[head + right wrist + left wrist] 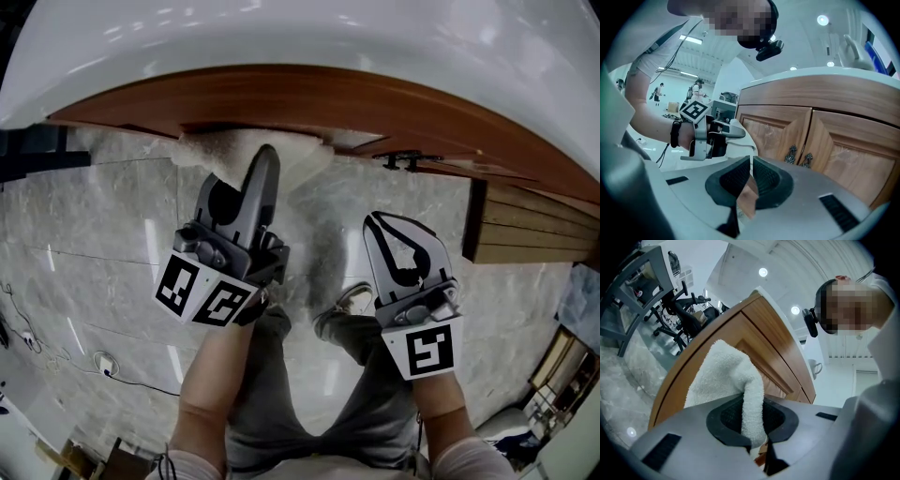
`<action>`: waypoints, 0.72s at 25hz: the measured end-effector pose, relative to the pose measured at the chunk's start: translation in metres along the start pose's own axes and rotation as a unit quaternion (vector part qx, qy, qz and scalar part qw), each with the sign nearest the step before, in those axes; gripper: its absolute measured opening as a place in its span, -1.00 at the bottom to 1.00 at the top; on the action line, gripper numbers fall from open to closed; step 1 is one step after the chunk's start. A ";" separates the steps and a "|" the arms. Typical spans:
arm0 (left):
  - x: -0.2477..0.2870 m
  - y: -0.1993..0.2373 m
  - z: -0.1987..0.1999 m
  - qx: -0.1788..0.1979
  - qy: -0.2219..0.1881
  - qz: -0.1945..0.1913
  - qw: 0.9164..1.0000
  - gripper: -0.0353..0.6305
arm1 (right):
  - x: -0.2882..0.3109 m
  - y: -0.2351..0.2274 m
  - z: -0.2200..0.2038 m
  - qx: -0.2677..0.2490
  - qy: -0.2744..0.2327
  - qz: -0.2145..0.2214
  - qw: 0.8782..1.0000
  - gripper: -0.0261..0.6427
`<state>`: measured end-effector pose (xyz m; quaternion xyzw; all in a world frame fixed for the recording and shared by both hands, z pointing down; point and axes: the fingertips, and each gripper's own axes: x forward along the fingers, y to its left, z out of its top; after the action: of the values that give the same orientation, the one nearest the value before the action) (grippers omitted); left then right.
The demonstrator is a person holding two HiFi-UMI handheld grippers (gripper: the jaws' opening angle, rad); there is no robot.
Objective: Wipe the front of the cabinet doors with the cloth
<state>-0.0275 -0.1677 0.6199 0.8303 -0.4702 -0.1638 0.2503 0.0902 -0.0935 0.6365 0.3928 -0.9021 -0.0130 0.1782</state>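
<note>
The left gripper, jaws clamped on the cloth, is pressing it to the cabinet door for wiping, while the right gripper is idling, jaws together.

1. We count two grippers: left gripper, right gripper.
2. We count one cloth.
3. We count two cabinet doors, seen from the right gripper view.
4. We count two door handles, one per door.
5. We count one mug.
</note>
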 end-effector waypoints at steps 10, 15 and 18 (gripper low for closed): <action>0.023 -0.042 -0.040 -0.022 0.028 -0.054 0.998 -0.74 | -0.022 -0.015 -0.010 0.005 0.001 -0.024 1.000 -0.79; 0.034 -0.070 -0.042 -0.031 0.026 -0.065 0.997 -0.74 | -0.039 -0.022 -0.002 0.006 -0.001 -0.032 0.999 -0.79; 0.041 -0.084 -0.048 -0.039 0.035 -0.078 0.996 -0.74 | -0.045 -0.026 0.001 0.002 -0.001 -0.036 0.999 -0.79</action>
<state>0.0762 -0.1543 0.6100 0.8591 -0.3886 -0.1717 0.2855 0.1367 -0.0796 0.6170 0.4253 -0.8876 -0.0175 0.1758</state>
